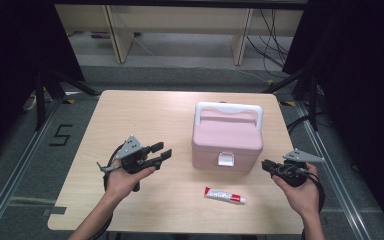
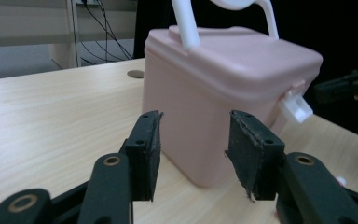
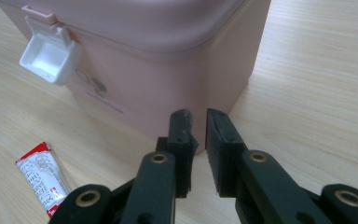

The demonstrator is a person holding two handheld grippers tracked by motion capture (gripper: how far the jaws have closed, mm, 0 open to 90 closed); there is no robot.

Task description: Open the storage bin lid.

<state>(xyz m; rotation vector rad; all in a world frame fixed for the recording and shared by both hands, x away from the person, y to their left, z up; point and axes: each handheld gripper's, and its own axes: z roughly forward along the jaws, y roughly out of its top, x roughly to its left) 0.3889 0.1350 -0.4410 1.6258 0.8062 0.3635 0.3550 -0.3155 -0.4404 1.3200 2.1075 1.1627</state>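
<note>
1. Holding my left gripper [image 1: 162,151] with jaws apart and empty; the pink box [image 1: 227,140] stands on the desk [image 1: 145,115] just ahead of it.
2. My right gripper [image 1: 267,165], jaws nearly together and empty, sits beside the box's corner.
3. A toothpaste tube [image 1: 225,195] lies on the desk between my grippers.

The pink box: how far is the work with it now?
Done: the white latch on the box looks flipped open. In hand: nothing; the left tongs are open, the right tongs stand a narrow gap apart, both empty beside the box. Left: the lid looks still down and the tube lies on the table, probably to go inside.
</note>
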